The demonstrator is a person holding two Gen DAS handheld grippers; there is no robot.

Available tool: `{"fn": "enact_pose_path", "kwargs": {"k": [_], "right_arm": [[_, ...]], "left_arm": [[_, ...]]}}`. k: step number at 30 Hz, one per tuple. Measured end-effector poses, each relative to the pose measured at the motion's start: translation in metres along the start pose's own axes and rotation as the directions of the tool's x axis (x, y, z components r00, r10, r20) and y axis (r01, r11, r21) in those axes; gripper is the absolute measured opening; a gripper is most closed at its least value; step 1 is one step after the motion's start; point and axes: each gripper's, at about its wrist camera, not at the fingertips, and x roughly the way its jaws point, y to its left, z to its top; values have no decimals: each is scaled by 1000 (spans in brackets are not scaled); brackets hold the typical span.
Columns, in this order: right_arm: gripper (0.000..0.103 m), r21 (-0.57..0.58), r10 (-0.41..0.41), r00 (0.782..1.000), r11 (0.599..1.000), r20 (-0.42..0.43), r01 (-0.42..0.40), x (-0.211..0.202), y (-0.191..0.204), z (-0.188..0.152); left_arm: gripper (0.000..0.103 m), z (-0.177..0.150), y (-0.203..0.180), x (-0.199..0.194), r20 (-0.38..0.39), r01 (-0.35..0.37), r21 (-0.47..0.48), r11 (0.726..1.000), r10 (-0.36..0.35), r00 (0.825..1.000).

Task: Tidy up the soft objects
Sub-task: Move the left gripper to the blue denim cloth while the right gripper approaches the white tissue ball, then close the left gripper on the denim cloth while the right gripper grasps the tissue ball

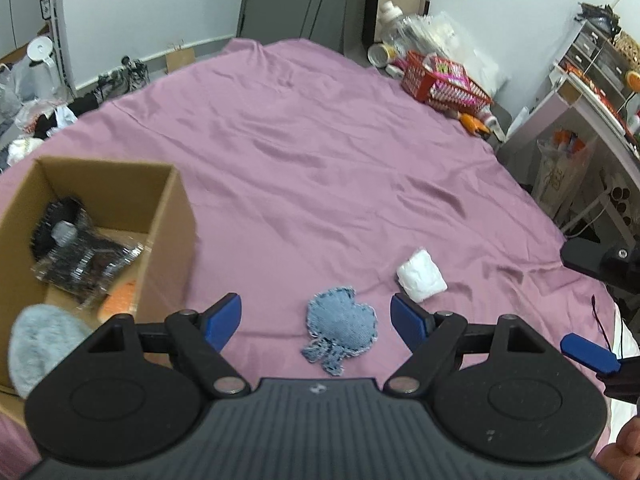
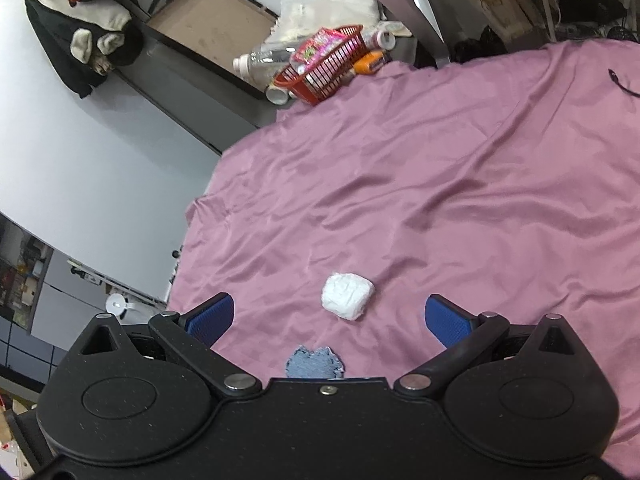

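A blue denim patch toy (image 1: 340, 327) lies on the purple bedsheet (image 1: 320, 152), right between the blue fingertips of my open left gripper (image 1: 318, 322). A white soft bundle (image 1: 421, 276) rests just beyond the right fingertip. At the left stands an open cardboard box (image 1: 168, 216) holding a black sparkly item (image 1: 80, 256), something orange (image 1: 120, 300) and a grey fuzzy item (image 1: 40, 344). In the right wrist view my open right gripper (image 2: 328, 320) hovers over the white bundle (image 2: 347, 295), with the denim patch (image 2: 315, 363) near its base. A blue fingertip of the right gripper shows at the right edge of the left wrist view.
A red basket (image 1: 444, 84) with packets, bottles and cans sits at the bed's far right corner, also the red basket (image 2: 324, 68). Shelves and bags (image 1: 560, 168) line the right side. Clutter and a white kettle (image 1: 40, 56) lie past the far left edge.
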Motion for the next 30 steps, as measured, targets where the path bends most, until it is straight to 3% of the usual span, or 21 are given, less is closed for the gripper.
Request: {"fn": "enact_pose_path", "kwargs": {"k": [12, 18, 23, 30], "right_arm": [[103, -23, -37, 997, 999, -70, 36, 41, 2, -1], [103, -30, -42, 993, 999, -110, 39, 68, 7, 0], [103, -23, -74, 988, 997, -132, 72, 89, 5, 0], [96, -54, -108, 987, 993, -118, 103, 106, 9, -5]], "left_arm": [[80, -7, 1, 57, -108, 30, -75, 997, -38, 993], [75, -7, 3, 75, -133, 75, -102, 992, -89, 987], [48, -11, 6, 84, -140, 103, -137, 985, -122, 983], [28, -6, 13, 84, -102, 151, -149, 977, -167, 981]]}}
